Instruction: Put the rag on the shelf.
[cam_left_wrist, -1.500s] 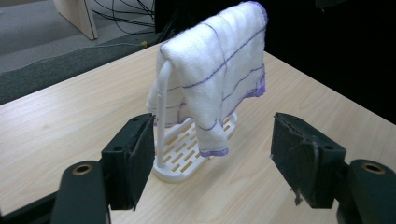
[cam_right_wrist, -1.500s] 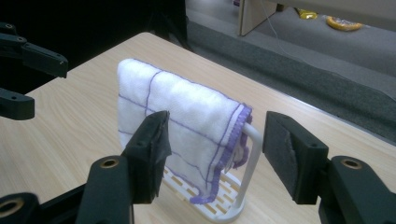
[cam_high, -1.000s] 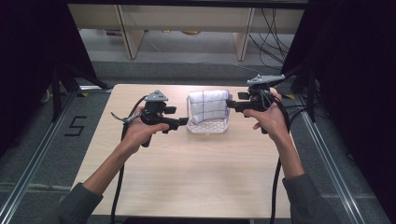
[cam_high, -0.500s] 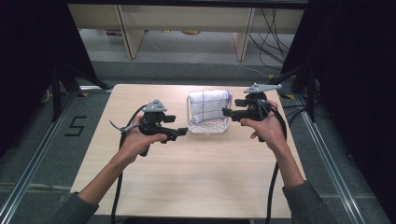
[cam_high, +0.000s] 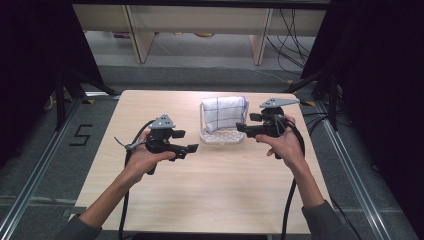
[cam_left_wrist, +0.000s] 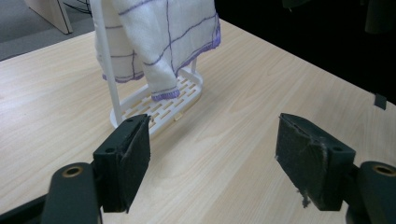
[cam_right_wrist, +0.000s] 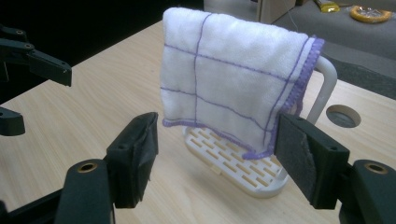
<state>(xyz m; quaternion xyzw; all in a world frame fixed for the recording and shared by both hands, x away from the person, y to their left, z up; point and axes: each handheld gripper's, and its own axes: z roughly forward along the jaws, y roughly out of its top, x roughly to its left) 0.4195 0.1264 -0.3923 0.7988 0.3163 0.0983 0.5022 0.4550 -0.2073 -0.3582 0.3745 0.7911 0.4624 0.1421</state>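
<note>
beside the rack (cam_high: 220, 136), a draped cloth (cam_high: 224, 112)

Left gripper (cam_high: 192, 148) low, jaws wide apart, right gripper (cam_high: 241, 128) raised, jaws just widened, both empty, pointing inward

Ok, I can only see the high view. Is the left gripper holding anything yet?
Observer: No. In the left gripper view the left gripper is open, with just bare table between its jaws.
Operator: What does the cloth's edge look like close up?
Observer: In the right gripper view the cloth has a purple stitched hem and thin purple lines that make squares.
Operator: Is there anything behind the rack?
Observer: Yes. The right gripper view shows a round hole in the table, just past the white rack.
</note>
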